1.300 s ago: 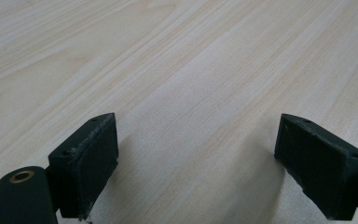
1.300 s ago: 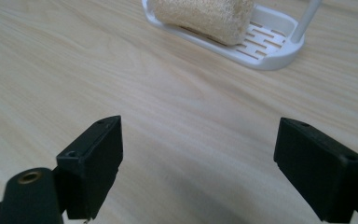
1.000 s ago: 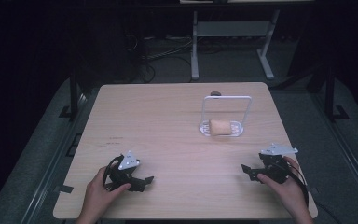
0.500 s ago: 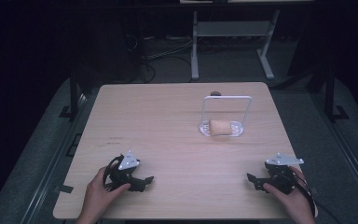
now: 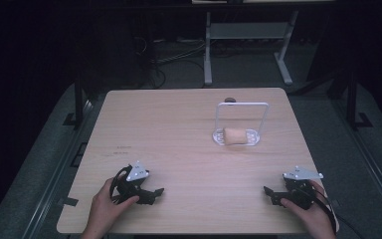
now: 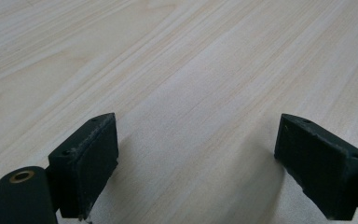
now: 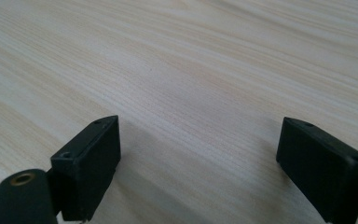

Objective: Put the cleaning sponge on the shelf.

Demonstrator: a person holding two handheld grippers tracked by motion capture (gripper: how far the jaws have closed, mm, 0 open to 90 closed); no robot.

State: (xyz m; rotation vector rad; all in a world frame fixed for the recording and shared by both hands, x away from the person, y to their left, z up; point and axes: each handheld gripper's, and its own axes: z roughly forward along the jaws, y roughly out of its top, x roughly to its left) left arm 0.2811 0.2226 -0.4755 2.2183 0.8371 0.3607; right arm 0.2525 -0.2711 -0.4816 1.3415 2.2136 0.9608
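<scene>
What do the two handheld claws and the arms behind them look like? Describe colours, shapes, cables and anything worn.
Both claws, left and right, are black, each topped by a grey three-cornered plate. Each has two blocky, wedge-tipped black fingers; a brass-coloured ring sits behind one. A black cable loops from the right claw. The forearms at the bottom edge show no sleeves.

table [image 5: 179,129] evenly lit; surroundings dark | soft shadows beneath jaws | near jaws slightly blurred

Two black hand-held grippers
Left gripper [image 5: 151,192] and right gripper [image 5: 272,195]: grey three-cornered top plates, blocky black jaws, brass-ringed hole.
</scene>
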